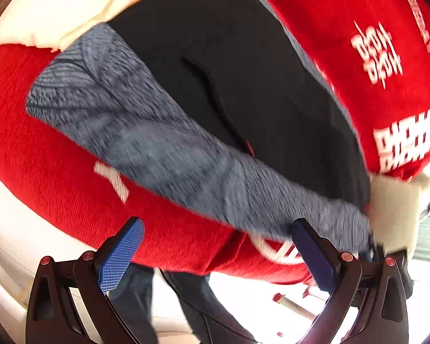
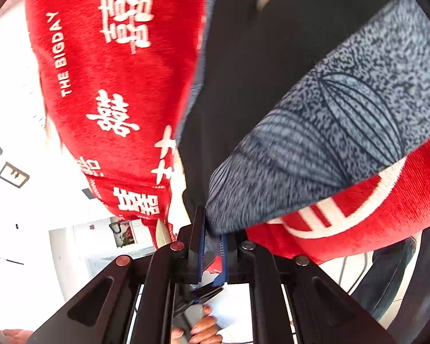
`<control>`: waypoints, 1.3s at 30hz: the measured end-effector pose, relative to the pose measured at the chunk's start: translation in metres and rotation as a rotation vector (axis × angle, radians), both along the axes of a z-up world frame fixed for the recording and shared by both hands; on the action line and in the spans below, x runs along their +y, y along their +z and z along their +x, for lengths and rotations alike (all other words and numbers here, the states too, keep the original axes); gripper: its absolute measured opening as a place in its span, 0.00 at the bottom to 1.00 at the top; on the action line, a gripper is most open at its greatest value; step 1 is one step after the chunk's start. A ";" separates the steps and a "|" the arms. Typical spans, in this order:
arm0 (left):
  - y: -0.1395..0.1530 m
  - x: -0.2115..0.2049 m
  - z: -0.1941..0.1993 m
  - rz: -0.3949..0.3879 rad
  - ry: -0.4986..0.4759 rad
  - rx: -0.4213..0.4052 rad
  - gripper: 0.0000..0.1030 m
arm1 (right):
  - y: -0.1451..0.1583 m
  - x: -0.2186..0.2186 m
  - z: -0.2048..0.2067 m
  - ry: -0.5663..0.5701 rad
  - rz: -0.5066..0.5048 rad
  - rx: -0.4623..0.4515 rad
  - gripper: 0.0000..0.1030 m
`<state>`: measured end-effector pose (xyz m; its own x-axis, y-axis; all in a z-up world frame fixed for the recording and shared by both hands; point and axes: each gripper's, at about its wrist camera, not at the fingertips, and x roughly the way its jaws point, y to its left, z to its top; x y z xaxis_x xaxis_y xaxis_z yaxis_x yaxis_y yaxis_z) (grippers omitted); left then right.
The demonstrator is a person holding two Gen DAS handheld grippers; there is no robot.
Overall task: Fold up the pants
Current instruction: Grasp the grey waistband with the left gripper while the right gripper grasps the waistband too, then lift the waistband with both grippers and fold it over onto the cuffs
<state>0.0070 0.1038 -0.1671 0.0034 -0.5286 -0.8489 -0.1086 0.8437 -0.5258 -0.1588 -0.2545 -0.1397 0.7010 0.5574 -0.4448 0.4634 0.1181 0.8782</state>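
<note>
walls: white wall point(image 2: 20, 243), brightly lit | decor: small framed picture point(image 2: 13, 175) on it | below picture: pale doorway point(image 2: 100, 246)

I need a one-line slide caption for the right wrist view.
Right gripper shut on the grey patterned pants edge, above a red blanket with white characters.

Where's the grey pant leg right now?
The grey leg lies across the red blanket; in the right wrist view its end is pinched in the right claw.

Pants point(image 2: 329, 132): mottled grey knit cloth. Blanket point(image 2: 114, 86): red fleecy. Fingers point(image 1: 120, 255): blue textured pads.
</note>
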 end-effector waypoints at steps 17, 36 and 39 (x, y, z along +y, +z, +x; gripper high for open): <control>0.066 -0.026 0.074 0.049 0.021 -0.088 0.14 | 0.026 -0.027 0.051 0.147 -0.061 0.045 0.08; 0.006 -0.157 0.274 0.290 -0.053 -0.181 0.21 | -0.057 -0.132 0.338 0.530 -0.303 0.161 0.08; 0.023 -0.161 0.269 0.289 -0.090 -0.187 0.25 | -0.062 -0.135 0.339 0.522 -0.267 0.152 0.07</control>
<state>0.2765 -0.0567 -0.1437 0.1373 -0.2719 -0.9525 0.0488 0.9623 -0.2676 0.1799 -0.3900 -0.2019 0.2824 0.6658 -0.6907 0.4031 0.5710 0.7152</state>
